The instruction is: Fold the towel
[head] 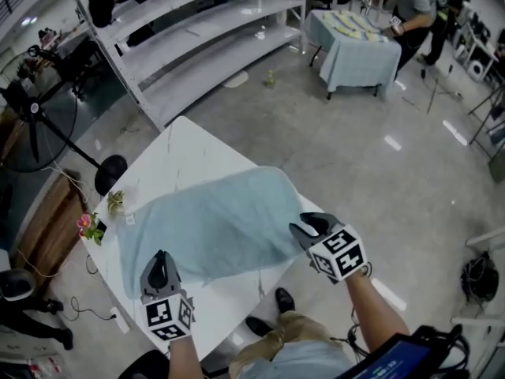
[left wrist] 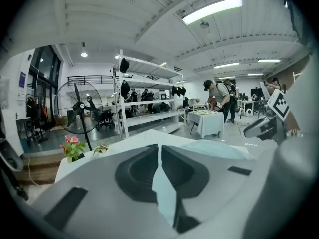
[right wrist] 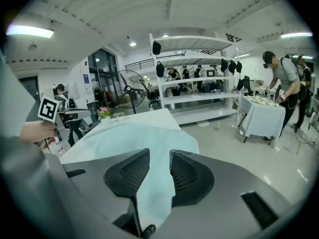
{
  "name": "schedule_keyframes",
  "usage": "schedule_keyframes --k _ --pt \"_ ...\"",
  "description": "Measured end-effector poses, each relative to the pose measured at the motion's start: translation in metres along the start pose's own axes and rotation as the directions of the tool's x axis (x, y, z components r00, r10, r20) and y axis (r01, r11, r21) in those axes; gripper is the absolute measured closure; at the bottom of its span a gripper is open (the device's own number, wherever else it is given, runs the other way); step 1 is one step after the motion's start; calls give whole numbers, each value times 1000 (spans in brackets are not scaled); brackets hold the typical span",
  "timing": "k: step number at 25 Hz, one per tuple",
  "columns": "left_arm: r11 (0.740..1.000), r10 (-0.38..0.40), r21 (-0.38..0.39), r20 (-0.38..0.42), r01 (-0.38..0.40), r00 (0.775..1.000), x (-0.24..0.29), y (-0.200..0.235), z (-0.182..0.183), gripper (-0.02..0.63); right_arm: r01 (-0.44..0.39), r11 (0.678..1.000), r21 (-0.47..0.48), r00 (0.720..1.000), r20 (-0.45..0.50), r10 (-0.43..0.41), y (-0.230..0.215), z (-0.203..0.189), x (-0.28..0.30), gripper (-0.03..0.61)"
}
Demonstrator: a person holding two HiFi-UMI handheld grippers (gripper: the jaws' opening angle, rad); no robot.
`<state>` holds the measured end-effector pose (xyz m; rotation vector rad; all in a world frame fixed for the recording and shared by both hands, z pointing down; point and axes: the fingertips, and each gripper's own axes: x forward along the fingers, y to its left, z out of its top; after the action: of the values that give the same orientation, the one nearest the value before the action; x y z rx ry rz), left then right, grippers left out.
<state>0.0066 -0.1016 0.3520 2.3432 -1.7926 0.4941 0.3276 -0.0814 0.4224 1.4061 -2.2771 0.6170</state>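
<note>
A pale blue towel [head: 213, 223] lies spread across the white table [head: 181, 144]. My left gripper [head: 162, 260] is at the towel's near left corner, shut on a fold of the cloth; in the left gripper view the towel [left wrist: 219, 148] runs up through the narrow slit between the jaws [left wrist: 159, 156]. My right gripper [head: 304, 226] is at the near right corner. Its jaws [right wrist: 159, 166] stand apart with the towel [right wrist: 134, 133] lying in the gap, and the pads do not press on it.
A pot of pink flowers [head: 85, 226] and a small green plant [head: 116, 202] sit at the table's left edge. A standing fan [head: 31, 117] and long white shelves [head: 197, 30] lie beyond. A cloth-covered table [head: 355, 50] with people beside it stands far right.
</note>
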Motion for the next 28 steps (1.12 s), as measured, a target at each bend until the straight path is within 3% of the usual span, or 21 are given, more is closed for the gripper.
schedule_keyframes --k 7,14,19,20,22,23,28 --pt "1000 0 21 12 0 1000 11 -18 15 588 58 997 49 998 -42 -56 -52 -17 2 433" --pt "999 -28 22 -54 29 998 26 -21 -25 588 97 987 132 986 -150 -77 -69 -71 29 419" --pt "998 -57 5 -80 58 995 38 -9 -49 588 148 973 180 978 -170 -118 -71 -75 40 416" --pt "998 -59 -1 -81 59 995 39 -5 -52 588 149 974 169 976 -186 -117 -69 -75 43 421" --pt "998 -61 -12 -78 61 995 41 3 -55 588 128 981 146 970 -225 -93 -62 -74 51 518" --pt "998 -63 -17 -74 62 995 42 7 -56 588 116 982 148 968 -238 -79 -58 -73 56 533" --pt "997 -70 -45 -50 67 996 41 29 -54 588 135 968 213 979 -179 -97 -47 -40 62 540"
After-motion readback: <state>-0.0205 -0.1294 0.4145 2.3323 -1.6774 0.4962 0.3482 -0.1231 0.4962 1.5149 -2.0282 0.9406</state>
